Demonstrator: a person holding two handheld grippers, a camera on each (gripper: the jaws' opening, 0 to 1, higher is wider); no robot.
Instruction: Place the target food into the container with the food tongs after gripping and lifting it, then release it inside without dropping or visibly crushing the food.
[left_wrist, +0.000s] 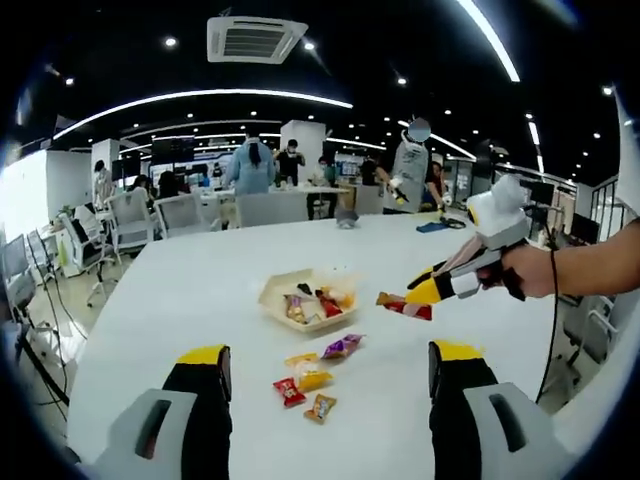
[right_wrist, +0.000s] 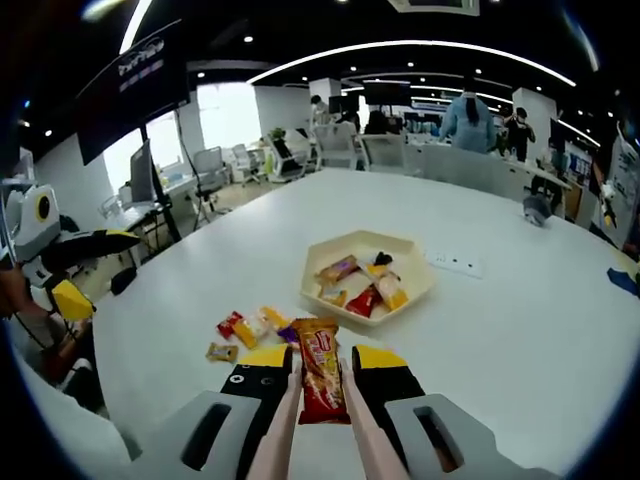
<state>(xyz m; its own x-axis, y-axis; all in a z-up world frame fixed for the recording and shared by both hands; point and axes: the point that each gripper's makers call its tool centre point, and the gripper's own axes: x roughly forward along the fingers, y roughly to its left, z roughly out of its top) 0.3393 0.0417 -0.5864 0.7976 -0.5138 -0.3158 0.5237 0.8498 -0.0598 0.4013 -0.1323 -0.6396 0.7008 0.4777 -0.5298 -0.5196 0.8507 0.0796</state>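
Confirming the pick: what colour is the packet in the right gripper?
Orange and red snack packet, clearest in the right gripper view.

Grey left claw (left_wrist: 330, 375), black yellow-tipped jaws, grey right claw (right_wrist: 322, 368), black cable

Bright ceiling strips, fisheye-warped edges

Red-orange snack packet (right_wrist: 321, 383) — lengthwise between tongs (right_wrist: 318, 425), short of tray (right_wrist: 412, 262)
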